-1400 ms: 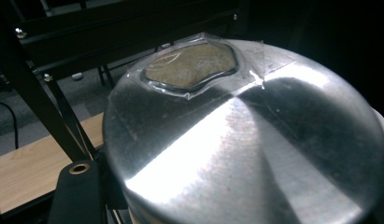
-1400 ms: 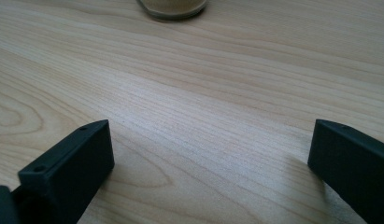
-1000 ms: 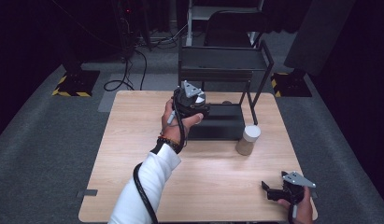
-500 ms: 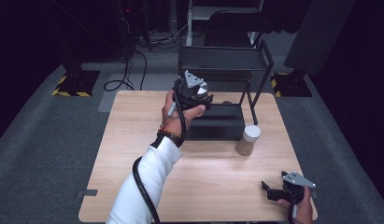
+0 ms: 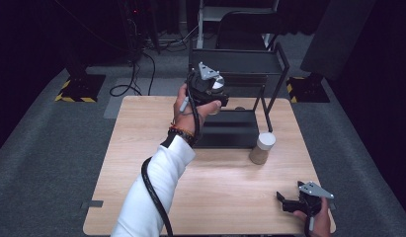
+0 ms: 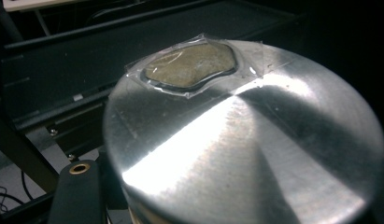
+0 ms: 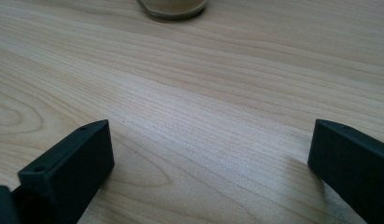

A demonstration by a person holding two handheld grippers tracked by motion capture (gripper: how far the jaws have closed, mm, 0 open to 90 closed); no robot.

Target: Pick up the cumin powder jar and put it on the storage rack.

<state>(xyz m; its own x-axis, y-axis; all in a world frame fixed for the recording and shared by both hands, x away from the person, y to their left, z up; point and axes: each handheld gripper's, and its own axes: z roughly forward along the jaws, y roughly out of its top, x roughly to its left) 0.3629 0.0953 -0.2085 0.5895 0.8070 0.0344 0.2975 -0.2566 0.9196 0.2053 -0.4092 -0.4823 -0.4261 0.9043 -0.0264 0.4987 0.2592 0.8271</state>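
My left gripper is raised in front of the black two-tier rack, shut on a jar with a shiny metal lid. A clear taped window on the lid shows beige contents. One black finger stands beside the jar at the lower left. A second jar, beige with a pale lid, stands on the table just right of the rack's lower tray; its base sits at the top of the right gripper view. My right gripper rests low at the table's near right corner, open over bare wood.
The rack's upper shelf sits behind and above the held jar, on thin black legs. The wooden table has room left of the rack and along the front. A chair and cables lie beyond the table.
The left hand has lifted the jar upward, from in front of the lower tray toward the level of the upper shelf. The right gripper has stayed in place.
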